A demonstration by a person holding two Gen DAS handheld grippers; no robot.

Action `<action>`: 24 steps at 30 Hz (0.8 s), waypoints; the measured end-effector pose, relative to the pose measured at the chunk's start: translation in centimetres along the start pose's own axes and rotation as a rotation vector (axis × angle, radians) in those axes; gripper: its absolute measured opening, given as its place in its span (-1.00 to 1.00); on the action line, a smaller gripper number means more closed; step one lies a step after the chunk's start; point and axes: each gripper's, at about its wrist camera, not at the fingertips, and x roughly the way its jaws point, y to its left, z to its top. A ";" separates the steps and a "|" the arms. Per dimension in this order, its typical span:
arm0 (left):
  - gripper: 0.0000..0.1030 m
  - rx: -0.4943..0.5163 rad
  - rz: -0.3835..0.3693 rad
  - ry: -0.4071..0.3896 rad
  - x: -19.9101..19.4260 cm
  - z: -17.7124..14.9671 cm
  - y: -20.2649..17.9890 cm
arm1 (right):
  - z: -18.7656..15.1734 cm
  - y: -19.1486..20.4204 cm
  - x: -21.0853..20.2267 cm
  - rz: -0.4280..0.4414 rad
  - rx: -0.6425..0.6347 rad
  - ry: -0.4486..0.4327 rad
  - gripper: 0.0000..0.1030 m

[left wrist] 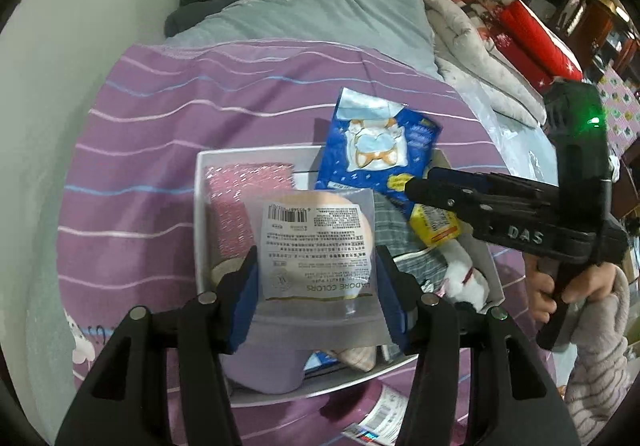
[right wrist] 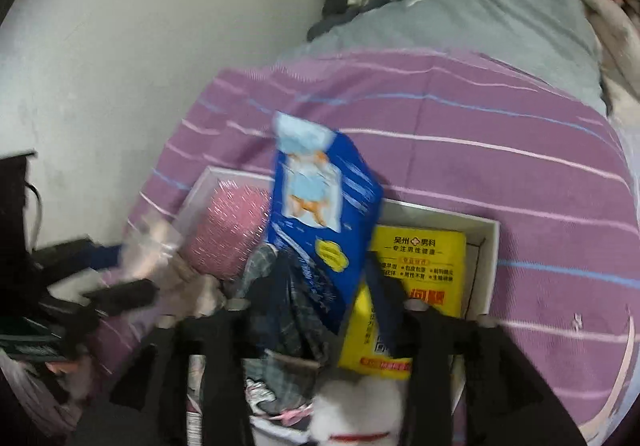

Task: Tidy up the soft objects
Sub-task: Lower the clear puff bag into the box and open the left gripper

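**Sorting soft goods into a white box on a striped bedspread**

Left wrist view: left tongs (left wrist: pixel 318 296) clamped on a clear packet (left wrist: pixel 316 246) holding a round puff, pads pressing both side edges, long axis running away from the camera. Packet held over the near half of the white box (left wrist: pixel 199 182), above a lilac cloth (left wrist: pixel 266 362). Right tongs (left wrist: pixel 416 188) reaching in from the right, tip beside a blue pack (left wrist: pixel 378 146) propped at the far rim.

Right wrist view, blurred: right tongs (right wrist: pixel 320 300) parted, blue pack (right wrist: pixel 320 214) standing loose between the jaws, unpressed, leaning far-left. Yellow pack (right wrist: pixel 420 258) to the right, pink sponge (right wrist: pixel 232 230) to the left. Box directly beneath the left tongs, hence a short drop, probably.
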 end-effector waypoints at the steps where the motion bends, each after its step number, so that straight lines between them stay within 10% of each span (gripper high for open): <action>1: 0.08 0.011 0.001 -0.002 0.1 0.1 -0.4 | -0.1 0.0 -0.3 -0.003 0.003 -0.005 -0.07; 15: 0.08 0.125 -0.018 0.050 4.5 2.5 -7.8 | -3.3 -3.9 -5.0 -0.138 0.192 -0.086 -0.07; 24: 0.08 0.079 -0.025 0.092 8.4 3.8 -9.6 | -5.4 -6.4 -7.4 -0.077 0.329 -0.144 -0.07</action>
